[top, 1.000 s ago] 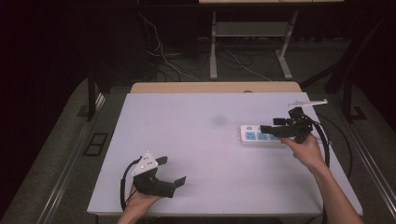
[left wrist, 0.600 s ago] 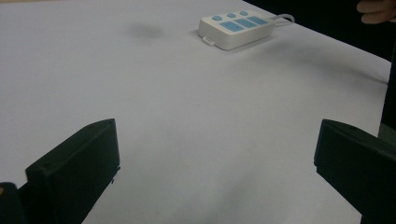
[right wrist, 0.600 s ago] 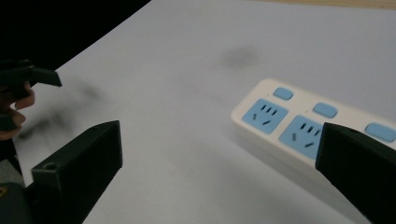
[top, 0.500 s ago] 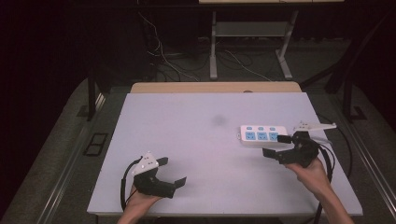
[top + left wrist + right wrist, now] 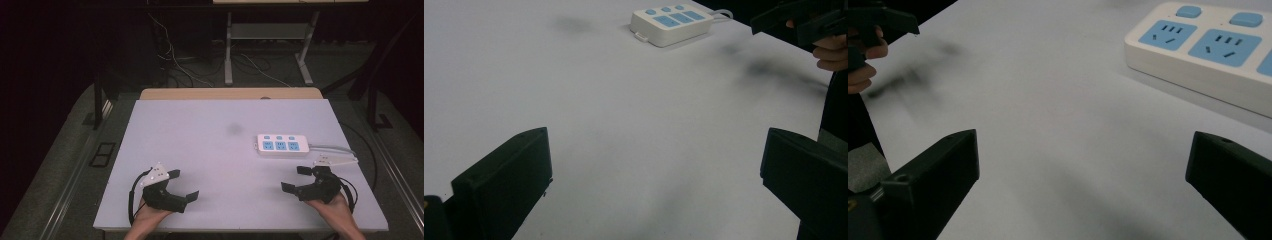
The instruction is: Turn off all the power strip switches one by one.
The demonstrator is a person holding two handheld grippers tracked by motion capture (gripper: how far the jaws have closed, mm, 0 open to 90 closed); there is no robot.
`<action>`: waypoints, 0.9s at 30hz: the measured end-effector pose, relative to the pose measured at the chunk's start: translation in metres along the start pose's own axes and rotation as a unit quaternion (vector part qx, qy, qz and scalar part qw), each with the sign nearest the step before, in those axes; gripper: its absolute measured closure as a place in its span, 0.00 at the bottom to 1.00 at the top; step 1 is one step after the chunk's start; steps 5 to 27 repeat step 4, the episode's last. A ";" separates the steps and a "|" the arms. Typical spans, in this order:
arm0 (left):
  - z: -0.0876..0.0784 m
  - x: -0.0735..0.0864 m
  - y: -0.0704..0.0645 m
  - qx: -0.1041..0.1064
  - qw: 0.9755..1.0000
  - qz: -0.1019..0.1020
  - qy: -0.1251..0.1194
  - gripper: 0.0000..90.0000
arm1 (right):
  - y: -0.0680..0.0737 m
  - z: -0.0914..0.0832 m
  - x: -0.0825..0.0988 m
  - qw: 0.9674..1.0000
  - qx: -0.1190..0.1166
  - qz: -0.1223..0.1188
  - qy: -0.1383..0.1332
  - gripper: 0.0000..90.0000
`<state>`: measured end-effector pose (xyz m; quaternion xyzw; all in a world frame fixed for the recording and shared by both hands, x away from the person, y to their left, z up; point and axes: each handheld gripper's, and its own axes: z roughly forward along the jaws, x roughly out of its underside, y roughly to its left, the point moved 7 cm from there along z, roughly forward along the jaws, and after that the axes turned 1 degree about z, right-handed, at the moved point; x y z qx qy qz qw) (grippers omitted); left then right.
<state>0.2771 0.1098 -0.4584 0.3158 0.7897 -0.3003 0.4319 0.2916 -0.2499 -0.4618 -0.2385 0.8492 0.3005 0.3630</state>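
Wide pale-grey flat bench [image 5: 210,150] is carrying a white plastic power strip w/ three blue sockets [image 5: 281,144], lying right of centre, cord trailing right. Probably rigid, light, smooth; best gripped across its long sides. Left hand-held gripper [image 5: 183,184] and right hand-held gripper [image 5: 296,179] are resting near the front edge, jaws spread wide, holding nothing.

In the right gripper view the power strip [image 5: 1208,55] runs off the right and top edges beyond the right finger, so its third socket and its cord are cut away. Both fingers [image 5: 933,185] are cropped by the bottom edge. Far beyond the left finger, the other hand [image 5: 863,65] is half out of frame and blurred. In the left gripper view, the right gripper [image 5: 804,20] past the far finger is clipped by the top corner. In the high view the socket markings on the power strip [image 5: 281,144] are too small to read, and both forearms leave at the bottom edge.
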 end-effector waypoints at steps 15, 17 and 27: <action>0.001 0.000 0.001 0.004 1.000 -0.003 0.003 0.00 | -0.001 -0.003 0.006 1.000 0.004 0.004 -0.002 0.01; 0.001 0.000 0.001 0.004 1.000 -0.003 0.003 0.00 | -0.001 -0.003 0.006 1.000 0.004 0.004 -0.002 0.01; 0.001 0.000 0.001 0.004 1.000 -0.003 0.003 0.00 | -0.001 -0.003 0.006 1.000 0.004 0.004 -0.002 0.01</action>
